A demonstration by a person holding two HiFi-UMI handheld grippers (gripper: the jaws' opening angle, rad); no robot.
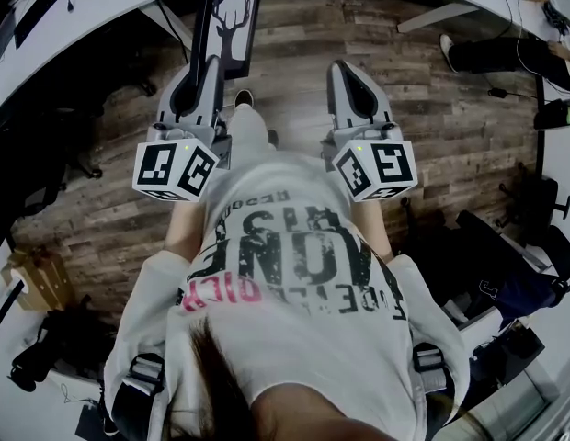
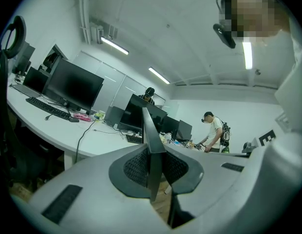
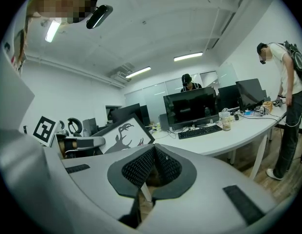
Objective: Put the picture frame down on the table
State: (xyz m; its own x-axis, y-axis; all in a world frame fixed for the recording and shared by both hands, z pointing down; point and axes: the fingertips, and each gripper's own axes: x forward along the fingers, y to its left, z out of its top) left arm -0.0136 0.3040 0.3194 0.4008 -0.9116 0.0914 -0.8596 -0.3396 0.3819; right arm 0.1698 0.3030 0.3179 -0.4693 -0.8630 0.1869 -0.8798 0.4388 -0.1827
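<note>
Picture frame (image 1: 228,18) pinched in L gripper (image 1: 210,66), held level, R gripper (image 1: 344,68) alongside, empty

Strip lights (image 2: 114,45) blaze overhead, above my left gripper (image 2: 152,155), room evenly bright; looking down it's dim, floor (image 1: 432,108) shadowy, edges bow hard, my jaws close-up blur soft.

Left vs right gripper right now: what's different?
The left gripper grips the picture frame; the right gripper holds nothing. The left gripper's jaws stand slightly apart on the frame's edge; the right gripper's jaws meet. Both point forward, side by side.
</note>
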